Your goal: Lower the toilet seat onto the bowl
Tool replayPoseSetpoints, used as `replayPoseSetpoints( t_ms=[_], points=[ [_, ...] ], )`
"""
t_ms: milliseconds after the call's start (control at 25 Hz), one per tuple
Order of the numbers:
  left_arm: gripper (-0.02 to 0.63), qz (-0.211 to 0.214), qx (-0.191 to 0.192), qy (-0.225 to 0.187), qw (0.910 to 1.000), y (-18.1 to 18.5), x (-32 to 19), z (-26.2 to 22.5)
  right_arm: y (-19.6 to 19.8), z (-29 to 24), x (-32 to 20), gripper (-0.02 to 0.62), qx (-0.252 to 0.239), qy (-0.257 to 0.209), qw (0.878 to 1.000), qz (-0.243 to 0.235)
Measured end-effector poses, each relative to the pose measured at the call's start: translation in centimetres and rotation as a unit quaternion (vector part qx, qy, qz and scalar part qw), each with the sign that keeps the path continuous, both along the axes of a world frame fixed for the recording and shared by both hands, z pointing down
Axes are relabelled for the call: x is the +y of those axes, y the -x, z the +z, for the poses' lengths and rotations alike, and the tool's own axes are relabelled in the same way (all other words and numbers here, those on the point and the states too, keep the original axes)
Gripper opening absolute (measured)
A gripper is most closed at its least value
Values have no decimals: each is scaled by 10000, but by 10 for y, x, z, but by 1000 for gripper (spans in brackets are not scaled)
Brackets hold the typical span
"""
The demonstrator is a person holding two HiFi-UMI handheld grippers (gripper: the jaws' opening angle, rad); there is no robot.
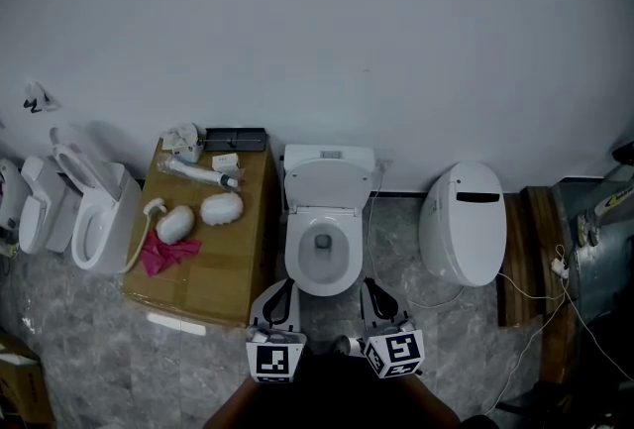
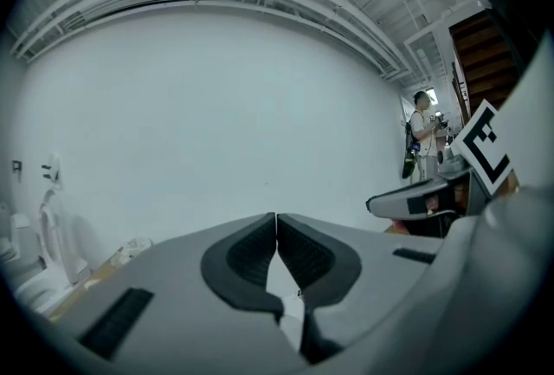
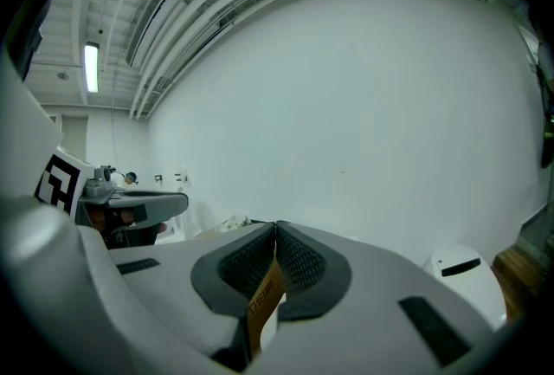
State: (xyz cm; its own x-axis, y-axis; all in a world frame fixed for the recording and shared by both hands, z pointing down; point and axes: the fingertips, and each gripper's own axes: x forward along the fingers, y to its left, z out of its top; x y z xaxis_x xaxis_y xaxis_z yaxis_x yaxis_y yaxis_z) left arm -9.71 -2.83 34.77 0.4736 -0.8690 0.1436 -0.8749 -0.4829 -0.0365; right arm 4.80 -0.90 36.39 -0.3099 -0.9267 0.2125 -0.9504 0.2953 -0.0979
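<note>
A white toilet [image 1: 322,244] stands against the wall at the middle of the head view. Its lid and seat [image 1: 328,185] stand raised against the tank, and the bowl [image 1: 323,257] is open below them. Both grippers hover just in front of the bowl, touching nothing. My left gripper [image 1: 286,285] is at the bowl's front left with its jaws shut and nothing between them [image 2: 276,219]. My right gripper [image 1: 369,284] is at the front right, also shut [image 3: 275,229]. A tan printed strip [image 3: 263,300] shows in the gap below its pads. Both gripper views look over the toilet at the bare wall.
Left of the toilet, a cardboard box [image 1: 226,268] carries a pink cloth [image 1: 163,254], white parts and a black tray [image 1: 235,138]. Another toilet [image 1: 99,214] stands further left. At the right are a closed toilet [image 1: 463,219], a wooden board [image 1: 515,259] and cables [image 1: 555,268]. A person [image 2: 424,135] stands far off.
</note>
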Motion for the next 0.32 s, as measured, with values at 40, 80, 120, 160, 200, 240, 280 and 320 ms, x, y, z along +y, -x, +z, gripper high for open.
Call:
replayPoseSetpoints(
  t_ms=[40,80,120,160,200,240,280,320],
  points=[
    [11,-6,21,-10,10000,1,0,0,1,0,-1,29,4,-5,10000,-2],
    [12,-20,14,50,10000,2,0,2,1,0,-1,29,12,-10,10000,-5],
    [12,-36,-17,139,9999,3,0,4,2,-1,-2,29,26,-17,10000,-6],
    [11,-37,-40,173,9998,4,1,5,3,-1,-2,29,42,-23,10000,-5],
    [11,-28,-42,158,9999,5,0,4,3,-1,-2,29,54,-27,10000,-4],
    [12,-26,-39,167,9998,5,1,3,4,-1,-1,29,61,-27,10000,-3],
    [11,-32,-38,207,9998,6,1,4,5,-1,-1,29,65,-25,10000,-1],
    [11,-41,-35,255,9997,7,2,4,6,-1,-1,29,70,-21,10000,1]
  ],
)
